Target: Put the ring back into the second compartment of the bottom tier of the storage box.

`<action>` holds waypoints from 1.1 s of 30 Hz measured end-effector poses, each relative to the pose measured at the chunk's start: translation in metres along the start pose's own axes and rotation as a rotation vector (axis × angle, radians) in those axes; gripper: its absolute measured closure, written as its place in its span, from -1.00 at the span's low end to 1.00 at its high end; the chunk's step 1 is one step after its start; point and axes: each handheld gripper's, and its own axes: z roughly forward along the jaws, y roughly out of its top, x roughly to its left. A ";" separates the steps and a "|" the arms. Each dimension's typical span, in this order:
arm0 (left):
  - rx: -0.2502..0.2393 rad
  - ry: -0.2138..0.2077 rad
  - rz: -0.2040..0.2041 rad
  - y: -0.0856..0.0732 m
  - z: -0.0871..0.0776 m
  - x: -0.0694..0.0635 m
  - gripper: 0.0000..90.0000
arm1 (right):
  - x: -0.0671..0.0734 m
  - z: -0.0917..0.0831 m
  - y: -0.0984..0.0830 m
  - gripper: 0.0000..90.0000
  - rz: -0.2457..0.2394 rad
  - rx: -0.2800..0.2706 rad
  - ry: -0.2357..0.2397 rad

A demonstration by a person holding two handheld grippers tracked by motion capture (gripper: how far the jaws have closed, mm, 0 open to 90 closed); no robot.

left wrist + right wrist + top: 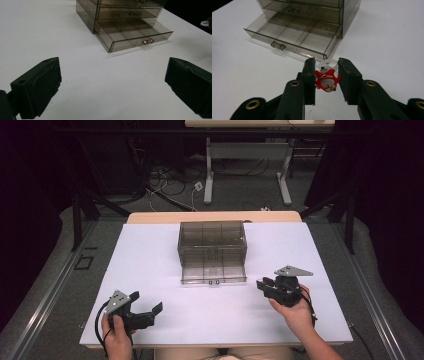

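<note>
A small red and white toy figure (326, 81), with a white ring (327, 64) at its top, sits pinched between the two jaws of the right tongs (326, 80). The jaws press on its two sides, and it hangs above the white bench (387, 37), just in front of the near corner of the open drawer (294, 33). In the high view the right tongs (262, 285) lie just to the right of that drawer's front edge, held by the person's right hand (296, 312), with a grey three-cornered plate (293, 271) on top.

The drawer belongs to a smoky clear plastic drawer box (212, 239) that stands in the middle of the bench toward its far edge. The lowest drawer (213, 268) is pulled out toward the person. It is split by thin walls into compartments, and those that can be seen hold nothing. A small clear handle (147, 41) sits on its front. The drawer above it (128, 12) is shut.

The left tongs (159, 309) are well apart from the drawer box, toward the near left of the bench, in the person's left hand (118, 340). Their jaws stand wide apart with bare bench between them, pointing toward the open drawer.
</note>
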 end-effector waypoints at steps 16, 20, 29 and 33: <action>-0.005 -0.001 -0.006 0.000 0.001 0.000 -0.98 | 0.012 0.009 0.026 0.51 -0.007 0.012 0.044; -0.004 -0.001 -0.006 0.000 0.001 0.000 -0.98 | 0.013 0.010 0.031 0.51 -0.006 0.013 0.052; -0.004 -0.003 -0.003 0.000 0.001 0.000 -0.98 | 0.014 0.015 0.039 0.51 0.004 0.019 0.059; -0.004 -0.003 -0.003 0.000 0.001 0.000 -0.98 | 0.015 0.017 0.042 0.50 0.008 0.023 0.058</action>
